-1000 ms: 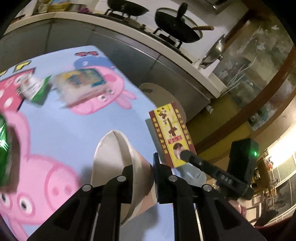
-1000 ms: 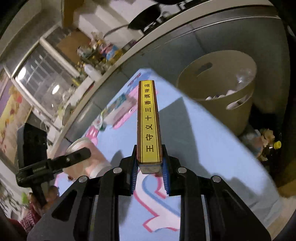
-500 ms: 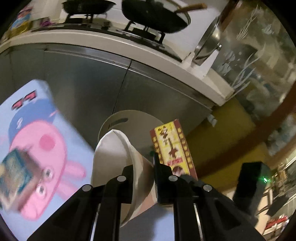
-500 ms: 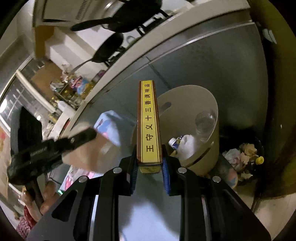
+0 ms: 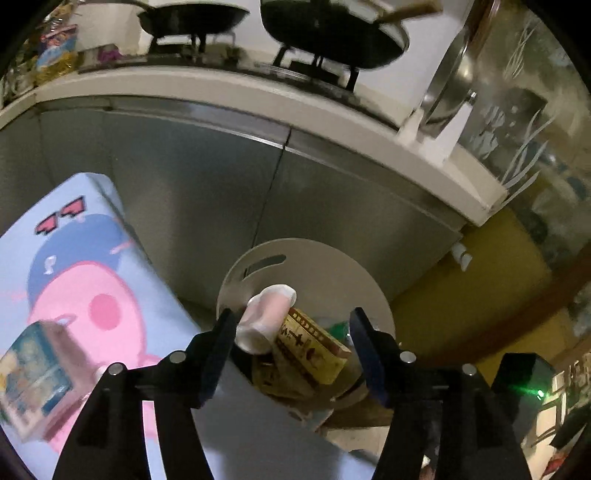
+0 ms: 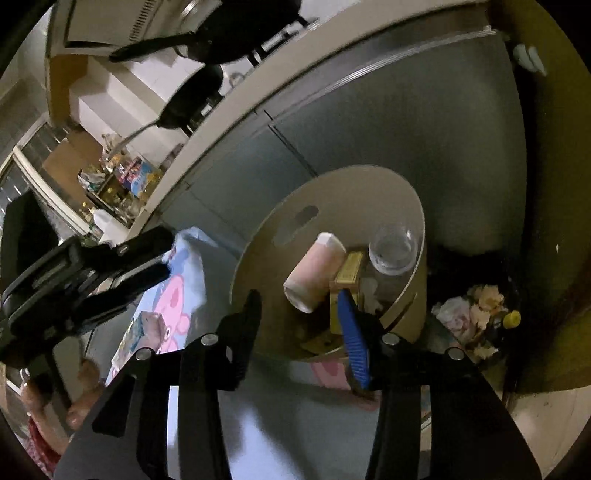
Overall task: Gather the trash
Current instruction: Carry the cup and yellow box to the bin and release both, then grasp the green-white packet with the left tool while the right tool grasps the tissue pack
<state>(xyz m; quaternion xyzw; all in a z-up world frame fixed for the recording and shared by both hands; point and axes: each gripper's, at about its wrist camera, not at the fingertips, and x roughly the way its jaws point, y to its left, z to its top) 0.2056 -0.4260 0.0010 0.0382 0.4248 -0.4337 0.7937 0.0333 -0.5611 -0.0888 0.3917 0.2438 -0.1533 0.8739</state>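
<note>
A beige round bin (image 5: 332, 254) (image 6: 343, 184) stands on the floor past the table's corner. A pink-and-white paper cup (image 5: 266, 317) (image 6: 316, 271) is tumbling into it on its side. Beside the cup a yellow seasoning box (image 5: 314, 347) (image 6: 347, 273) lies in the bin among other trash. My left gripper (image 5: 291, 321) hovers above the bin, its jaws opening, and neither pad touches the cup. My right gripper (image 6: 299, 299) is above the bin as well, jaws opening and clear of the box. The left gripper (image 6: 92, 273) also shows at the left of the right wrist view.
The table's blue cartoon-pig cloth (image 5: 74, 295) carries a small blue box (image 5: 33, 373) (image 6: 142, 328). A clear plastic cup (image 6: 393, 251) lies in the bin. Grey cabinets (image 5: 221, 184) under a counter with black pans (image 5: 325, 33) stand close behind. Crumpled trash (image 6: 472, 314) lies right of the bin.
Both grippers swung from over the table to above the bin, then opened. The paper cup left the left jaws and the yellow box left the right jaws; both dropped into the bin.
</note>
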